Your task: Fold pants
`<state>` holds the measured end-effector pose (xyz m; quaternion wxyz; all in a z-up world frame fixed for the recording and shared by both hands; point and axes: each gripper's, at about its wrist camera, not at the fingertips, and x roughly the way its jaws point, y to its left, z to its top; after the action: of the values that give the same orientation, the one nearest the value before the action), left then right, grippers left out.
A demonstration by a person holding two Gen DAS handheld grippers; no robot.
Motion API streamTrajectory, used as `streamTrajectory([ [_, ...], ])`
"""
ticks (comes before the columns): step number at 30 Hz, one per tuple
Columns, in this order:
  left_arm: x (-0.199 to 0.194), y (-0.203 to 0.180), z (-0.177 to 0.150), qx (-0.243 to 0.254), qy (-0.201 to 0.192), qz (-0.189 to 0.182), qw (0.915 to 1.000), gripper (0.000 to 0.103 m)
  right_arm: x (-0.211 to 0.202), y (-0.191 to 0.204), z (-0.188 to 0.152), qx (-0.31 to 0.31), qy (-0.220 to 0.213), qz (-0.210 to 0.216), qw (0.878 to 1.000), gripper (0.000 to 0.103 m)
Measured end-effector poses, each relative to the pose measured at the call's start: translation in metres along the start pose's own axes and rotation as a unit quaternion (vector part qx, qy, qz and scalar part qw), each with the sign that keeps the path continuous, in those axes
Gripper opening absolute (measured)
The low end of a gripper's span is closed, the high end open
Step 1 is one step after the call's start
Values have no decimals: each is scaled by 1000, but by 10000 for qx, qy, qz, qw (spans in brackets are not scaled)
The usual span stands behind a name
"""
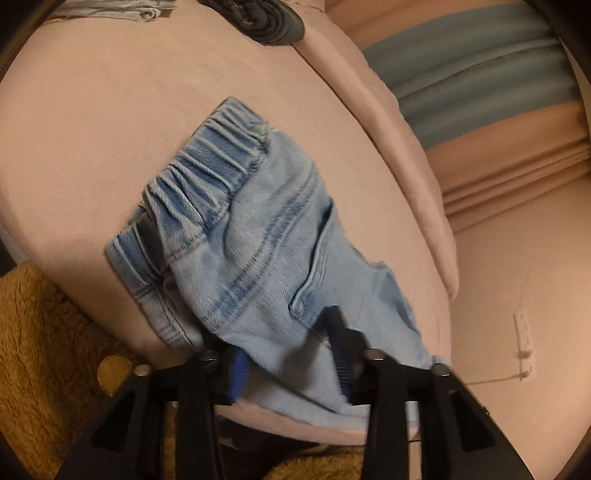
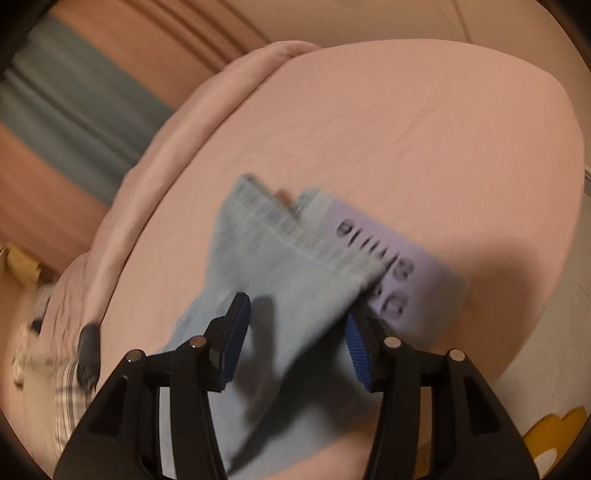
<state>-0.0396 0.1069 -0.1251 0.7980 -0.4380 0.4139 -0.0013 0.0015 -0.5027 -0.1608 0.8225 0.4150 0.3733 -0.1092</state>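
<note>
The light-blue denim pants (image 1: 236,254) lie on the pink bed sheet (image 1: 92,122), and everything else I place from them. My left gripper (image 1: 288,354) sits at their near edge, jaws spread, the denim draped between the blue pads with no pinch that I can see. Beyond their elastic waistband (image 1: 207,166) lies a dark garment (image 1: 266,22). My right gripper (image 2: 295,332) hovers over the pants' leg (image 2: 280,280), jaws spread wide, the fabric running between them. A lilac label (image 2: 391,258) with dark lettering lies just beside the hem, blurred.
</note>
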Motion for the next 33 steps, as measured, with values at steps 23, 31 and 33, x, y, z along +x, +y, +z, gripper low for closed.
streamTrajectory([
  [23, 26, -24, -18, 1443, 516, 1032, 9828, 13, -24, -33, 17, -860, -76, -776, 9932, 2],
  [31, 28, -20, -15, 1281, 578, 1034, 9847, 13, -27, 1, 29, -1301, -129, -1281, 9831, 6],
  [33, 27, -21, -11, 1265, 582, 1038, 9848, 13, -31, 4, 40, -1410, -203, -1220, 9823, 6],
])
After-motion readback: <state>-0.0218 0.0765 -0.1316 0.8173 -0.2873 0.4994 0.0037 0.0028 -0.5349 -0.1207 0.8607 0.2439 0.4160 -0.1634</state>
